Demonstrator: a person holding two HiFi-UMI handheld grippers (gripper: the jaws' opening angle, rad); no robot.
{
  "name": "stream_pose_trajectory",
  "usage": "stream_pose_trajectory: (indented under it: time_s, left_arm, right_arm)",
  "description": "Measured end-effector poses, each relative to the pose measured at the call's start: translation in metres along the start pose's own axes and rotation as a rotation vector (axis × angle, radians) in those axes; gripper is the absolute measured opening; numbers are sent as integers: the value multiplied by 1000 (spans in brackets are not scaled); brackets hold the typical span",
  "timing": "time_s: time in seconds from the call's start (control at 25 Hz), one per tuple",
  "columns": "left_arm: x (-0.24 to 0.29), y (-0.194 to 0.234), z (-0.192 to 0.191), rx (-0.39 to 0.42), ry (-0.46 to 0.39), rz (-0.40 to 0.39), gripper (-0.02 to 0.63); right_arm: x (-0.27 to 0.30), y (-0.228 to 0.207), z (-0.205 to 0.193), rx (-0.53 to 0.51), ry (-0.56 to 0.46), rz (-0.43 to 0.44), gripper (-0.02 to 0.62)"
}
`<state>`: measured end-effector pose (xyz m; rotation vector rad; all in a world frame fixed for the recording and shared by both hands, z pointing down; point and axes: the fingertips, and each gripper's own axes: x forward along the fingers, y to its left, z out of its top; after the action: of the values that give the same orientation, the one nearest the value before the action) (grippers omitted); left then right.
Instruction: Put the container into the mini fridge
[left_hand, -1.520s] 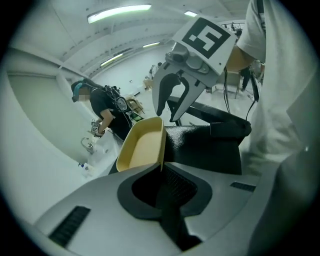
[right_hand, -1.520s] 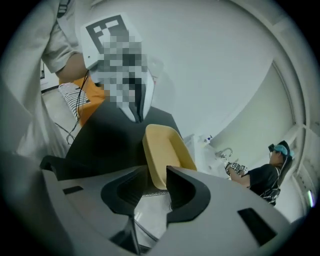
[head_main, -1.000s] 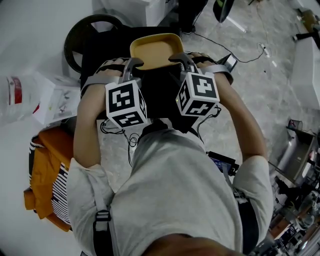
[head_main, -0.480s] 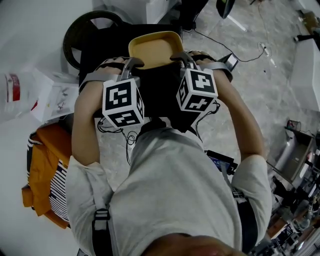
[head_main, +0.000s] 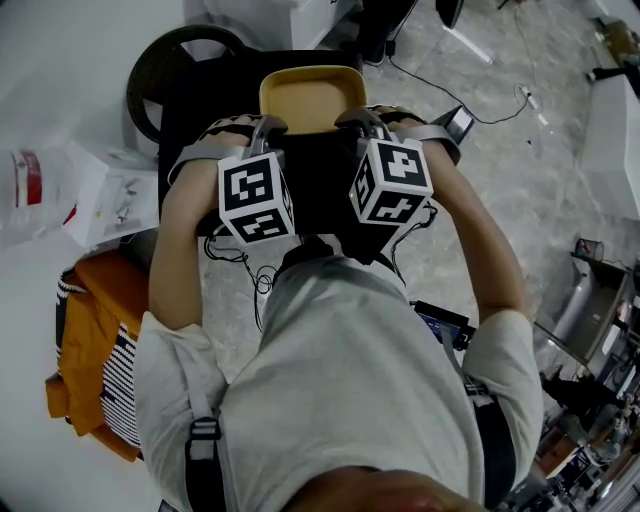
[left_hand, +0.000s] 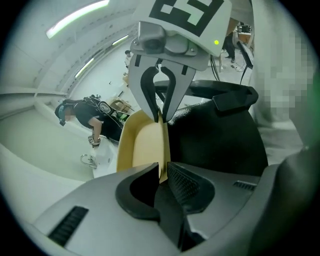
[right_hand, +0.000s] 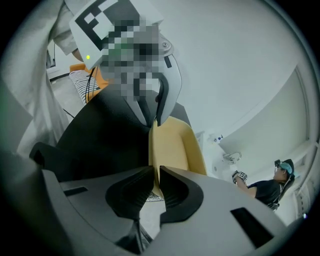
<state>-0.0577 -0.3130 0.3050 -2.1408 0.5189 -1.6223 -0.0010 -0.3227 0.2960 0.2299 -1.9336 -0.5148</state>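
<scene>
The yellow container hangs between both tongs above a black box. The left tongs are clamped on the rim at its left side. The right tongs are closing on the opposite rim, its thin wall pinched between the pads

No legible text, brand or number anywhere. Only signs: black-and-white square code patterns on the left cube and right cube, just this side of the container; machine codes, not readable as characters. Far left of the container, the white bag carries a red label, too blurred to read. The white carton beside it has small print, too small to read.
</scene>
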Motion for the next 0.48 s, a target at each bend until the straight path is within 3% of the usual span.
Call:
stream_pose_trajectory:
  time_s: [0.04, 0.32, 0.48]
  left_arm:
    - [0, 2, 3, -4, -18, 9, 49]
    - [-4, 4, 7, -13, -89, 39, 40]
    - [-5, -2, 5, 0, -107, 13, 31]
  right_arm:
    - [0, 0, 0, 4, 1, -2, 61]
    - [-3, -3, 0, 13, 16, -53, 61]
    - [-3, -1, 3, -4, 42, -63, 61]
